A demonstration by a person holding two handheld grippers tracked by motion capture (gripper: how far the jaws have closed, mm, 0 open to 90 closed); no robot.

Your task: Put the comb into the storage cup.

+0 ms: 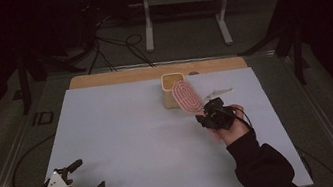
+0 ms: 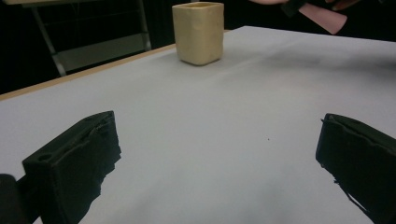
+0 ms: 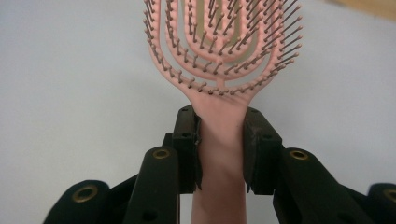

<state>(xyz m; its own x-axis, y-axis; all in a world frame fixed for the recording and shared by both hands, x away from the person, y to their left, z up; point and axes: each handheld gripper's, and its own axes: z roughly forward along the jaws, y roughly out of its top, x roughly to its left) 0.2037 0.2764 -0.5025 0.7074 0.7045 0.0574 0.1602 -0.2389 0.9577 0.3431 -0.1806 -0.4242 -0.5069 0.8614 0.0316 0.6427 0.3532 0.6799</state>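
Here the right gripper (image 1: 206,109) has its jaws clenched on the brush (image 1: 187,96) handle, the long axis pointing toward eleven o'clock, its head over the cup (image 1: 173,89) rim. The left gripper (image 1: 85,177), jaws released, sits well apart at seven o'clock on the tabletop (image 1: 127,145).

The square-sided beige plastic cup (image 1: 173,90) stands at the worktop's (image 1: 126,140) far edge; the pink vented hairbrush (image 1: 187,97) hangs just right of it.
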